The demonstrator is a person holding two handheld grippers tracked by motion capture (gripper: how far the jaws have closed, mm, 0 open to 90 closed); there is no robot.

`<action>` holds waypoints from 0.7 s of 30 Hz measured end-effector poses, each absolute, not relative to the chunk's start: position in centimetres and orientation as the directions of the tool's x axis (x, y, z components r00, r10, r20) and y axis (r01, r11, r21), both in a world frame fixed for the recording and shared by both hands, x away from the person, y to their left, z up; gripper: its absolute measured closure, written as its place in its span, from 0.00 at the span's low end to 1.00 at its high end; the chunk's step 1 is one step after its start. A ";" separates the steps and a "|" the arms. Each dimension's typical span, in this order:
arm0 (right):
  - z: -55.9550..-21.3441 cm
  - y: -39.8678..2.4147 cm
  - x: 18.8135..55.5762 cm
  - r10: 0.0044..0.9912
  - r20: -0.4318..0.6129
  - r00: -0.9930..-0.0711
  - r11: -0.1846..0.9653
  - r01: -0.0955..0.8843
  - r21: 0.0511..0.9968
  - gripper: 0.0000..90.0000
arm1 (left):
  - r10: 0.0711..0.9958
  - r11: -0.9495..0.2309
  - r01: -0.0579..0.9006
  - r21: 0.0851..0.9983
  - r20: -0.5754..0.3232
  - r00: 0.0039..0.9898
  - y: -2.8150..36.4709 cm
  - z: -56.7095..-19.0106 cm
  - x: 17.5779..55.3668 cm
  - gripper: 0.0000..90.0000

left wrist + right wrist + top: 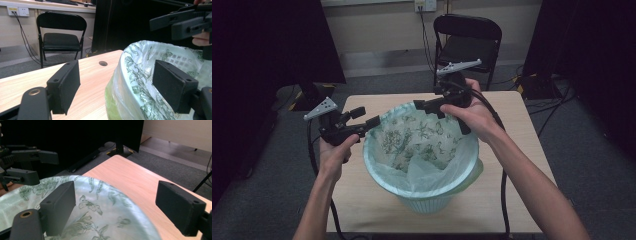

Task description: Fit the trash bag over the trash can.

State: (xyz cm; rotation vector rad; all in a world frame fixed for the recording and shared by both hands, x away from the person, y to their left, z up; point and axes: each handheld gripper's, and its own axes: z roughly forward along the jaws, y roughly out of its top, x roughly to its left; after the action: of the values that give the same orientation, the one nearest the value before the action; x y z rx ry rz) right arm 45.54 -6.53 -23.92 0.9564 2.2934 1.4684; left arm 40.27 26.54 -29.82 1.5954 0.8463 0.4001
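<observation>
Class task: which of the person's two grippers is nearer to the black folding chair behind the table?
Right. The right gripper is over the bin's far rim, toward the chair; the left gripper straddles the bin's left rim, farther back.

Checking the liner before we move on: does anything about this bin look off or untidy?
Mostly tidy: the patterned bag is folded over the bin rim. Only its inside sags in loose folds at the near side, not smoothed against the wall. No spill or damage shows.

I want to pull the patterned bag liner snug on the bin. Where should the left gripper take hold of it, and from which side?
Grip the bag liner where it folds over the bin rim, at the edge nearest the left gripper. Come from outside, level, one jaw inside the rim and one outside. The open jaws already straddle that edge, and the turned-over film there looks thin enough to pinch.
</observation>
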 end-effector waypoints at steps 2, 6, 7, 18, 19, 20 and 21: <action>-23.6 -7.1 45.5 0.658 0.125 -0.743 0.268 0.385 0.883 0.17 | 0.716 -0.005 0.294 0.956 -0.202 0.669 26.6 -29.7 40.3 0.24; -23.5 -8.0 45.4 0.678 0.104 -0.728 0.269 0.377 0.886 0.17 | 0.723 -0.006 0.291 0.957 -0.197 0.663 26.8 -29.5 40.3 0.23; -23.5 -8.3 45.3 0.684 0.104 -0.722 0.264 0.378 0.887 0.17 | 0.726 -0.005 0.290 0.957 -0.196 0.659 26.8 -29.5 40.2 0.23; -24.8 -12.8 45.3 0.760 0.085 -0.644 0.229 0.388 0.893 0.17 | 0.748 -0.002 0.292 0.956 -0.193 0.636 27.8 -29.7 40.1 0.23; -25.0 -13.2 45.2 0.766 0.090 -0.637 0.218 0.388 0.895 0.17 | 0.750 -0.004 0.292 0.956 -0.190 0.633 27.9 -29.8 40.1 0.23; -25.3 -13.6 45.1 0.773 0.089 -0.629 0.212 0.387 0.897 0.17 | 0.755 -0.003 0.295 0.956 -0.191 0.627 28.0 -29.9 40.1 0.23; -25.6 -14.1 45.0 0.781 0.087 -0.618 0.208 0.389 0.897 0.17 | 0.761 -0.007 0.300 0.954 -0.190 0.620 28.1 -30.0 40.1 0.23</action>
State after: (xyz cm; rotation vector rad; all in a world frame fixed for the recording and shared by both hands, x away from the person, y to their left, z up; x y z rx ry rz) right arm 45.04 -14.08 -25.64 1.0892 2.1026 1.3829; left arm 40.05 28.15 -30.00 1.5889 0.9066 0.4570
